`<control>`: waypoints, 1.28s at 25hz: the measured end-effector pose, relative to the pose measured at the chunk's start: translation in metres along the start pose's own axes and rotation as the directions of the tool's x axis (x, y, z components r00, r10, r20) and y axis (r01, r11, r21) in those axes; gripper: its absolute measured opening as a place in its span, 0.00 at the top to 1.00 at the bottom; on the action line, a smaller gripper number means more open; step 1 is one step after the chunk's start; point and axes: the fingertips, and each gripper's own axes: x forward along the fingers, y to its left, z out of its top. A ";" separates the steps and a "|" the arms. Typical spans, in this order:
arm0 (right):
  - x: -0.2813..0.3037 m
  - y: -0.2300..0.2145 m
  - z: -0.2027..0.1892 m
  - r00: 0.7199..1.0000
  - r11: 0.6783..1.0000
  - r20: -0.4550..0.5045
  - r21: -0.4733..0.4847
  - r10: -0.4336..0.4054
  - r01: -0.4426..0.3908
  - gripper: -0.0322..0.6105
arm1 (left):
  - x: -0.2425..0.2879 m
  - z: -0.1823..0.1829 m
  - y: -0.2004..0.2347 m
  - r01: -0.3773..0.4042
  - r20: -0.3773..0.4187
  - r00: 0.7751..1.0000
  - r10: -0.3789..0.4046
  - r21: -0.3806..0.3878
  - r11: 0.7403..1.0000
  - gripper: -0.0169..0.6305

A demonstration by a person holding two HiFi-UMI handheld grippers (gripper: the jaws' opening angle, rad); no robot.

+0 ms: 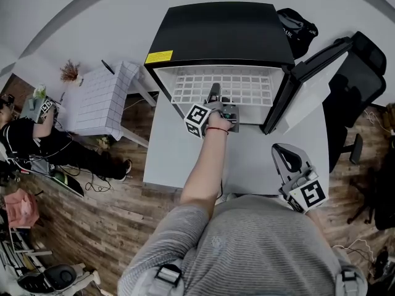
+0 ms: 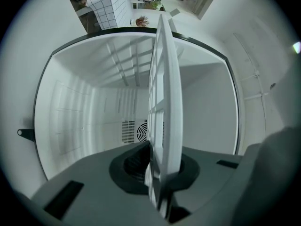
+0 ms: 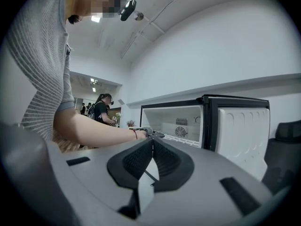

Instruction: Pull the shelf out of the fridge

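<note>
At the far left a person (image 1: 37, 143) sits on the wooden floor beside a white gridded cabinet (image 1: 102, 100) with a dried plant (image 1: 69, 73) on it, all well apart from the work. In the middle a small black fridge (image 1: 216, 32) stands on the white counter (image 1: 179, 159), and the white lattice shelf (image 1: 222, 86) already juts out past its front opening, so the pull looks partly done; its rear seems to lie inside the cavity (the left gripper view shows it running back toward the fan grille). The left gripper (image 1: 214, 94) is held level with its fingers (image 2: 131, 163) clamped on the shelf's front edge. What is left, by my judgement, is to draw the shelf straight back until it comes free. The door (image 1: 311, 88) stands swung wide at the right, clear of the path. Nearer the person's body, the right gripper (image 1: 282, 153) hangs over the counter with its fingers closed on nothing. A black bag (image 1: 297, 28) and an office chair (image 1: 364, 79) sit further right.
</note>
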 end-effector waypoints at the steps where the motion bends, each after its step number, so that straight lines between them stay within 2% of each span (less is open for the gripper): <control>1: -0.001 0.002 0.000 1.000 1.000 0.002 -0.001 0.001 -0.001 0.93 | -0.002 0.000 0.000 0.001 -0.001 1.000 -0.001 0.000 1.000 0.92; 32: -0.003 0.025 -0.003 1.000 1.000 0.008 0.002 0.026 -0.026 0.93 | -0.049 -0.007 -0.003 0.008 -0.008 1.000 -0.008 -0.007 1.000 0.92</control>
